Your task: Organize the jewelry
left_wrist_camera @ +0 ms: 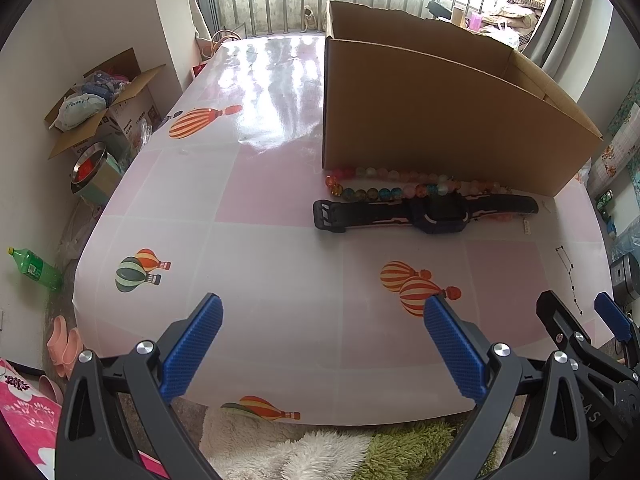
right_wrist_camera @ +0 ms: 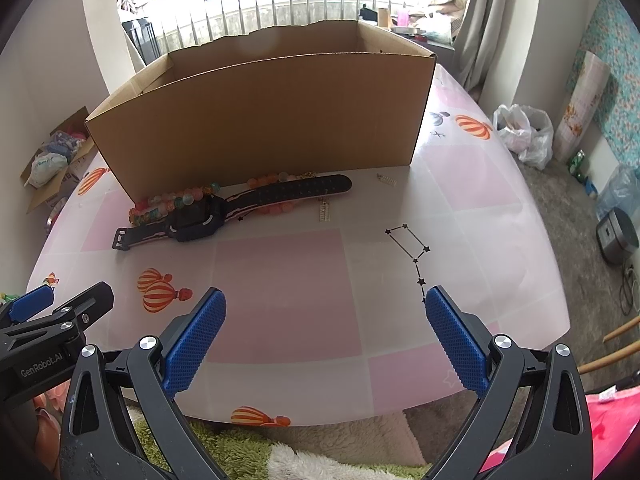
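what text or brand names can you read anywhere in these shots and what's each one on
"GenRobot.AI": on the body of the left gripper, seen in the right wrist view.
Print on the floor carton beside the table: blurred, unreadable.
Label on the green bottle: too small to read.

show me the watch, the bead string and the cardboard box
watch (right_wrist_camera: 192, 222), right wrist view, on its dark face
bead string (left_wrist_camera: 372, 193), left wrist view, on a bead in the front row
cardboard box (right_wrist_camera: 260, 120), right wrist view, on its front wall

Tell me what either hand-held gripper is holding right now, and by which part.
Nothing. Both the left hand-held gripper and the right hand-held gripper are open and empty.
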Demonstrator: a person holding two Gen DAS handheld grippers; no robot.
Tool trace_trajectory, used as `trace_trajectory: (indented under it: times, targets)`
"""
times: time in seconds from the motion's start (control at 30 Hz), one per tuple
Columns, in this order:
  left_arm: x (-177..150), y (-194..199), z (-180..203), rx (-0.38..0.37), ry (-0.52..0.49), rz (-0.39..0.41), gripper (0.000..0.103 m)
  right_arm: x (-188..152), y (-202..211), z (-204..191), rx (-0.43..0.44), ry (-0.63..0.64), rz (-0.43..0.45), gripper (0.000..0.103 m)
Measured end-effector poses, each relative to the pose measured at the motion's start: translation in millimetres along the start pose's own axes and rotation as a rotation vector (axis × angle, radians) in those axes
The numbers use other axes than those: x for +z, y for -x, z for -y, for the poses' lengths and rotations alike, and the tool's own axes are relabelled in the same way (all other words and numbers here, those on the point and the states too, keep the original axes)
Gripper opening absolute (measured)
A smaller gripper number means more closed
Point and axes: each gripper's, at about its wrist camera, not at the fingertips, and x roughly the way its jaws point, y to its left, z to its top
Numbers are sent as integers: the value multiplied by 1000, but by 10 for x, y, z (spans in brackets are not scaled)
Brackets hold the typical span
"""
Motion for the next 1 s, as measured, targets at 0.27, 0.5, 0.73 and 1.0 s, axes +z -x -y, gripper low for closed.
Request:
trace_trajectory:
  times: [0.27, 0.5, 0.73, 1.0]
  targets:
    - [7, -56, 38, 9, -6, -16, 99, -49, -29, 26, 3, -3, -13, 96]
    - [9, -118, 81, 23, -16, -38, 99, -42, -97, 55, 6, -6, -32, 96]
    - [44, -248, 122, 41, -28, -73, 99, -50, -196, 77, 2, 1, -64, 96]
    - [103, -463, 11, 33, -33, -117, 99, 30, -204, 113, 19, 58, 12, 96]
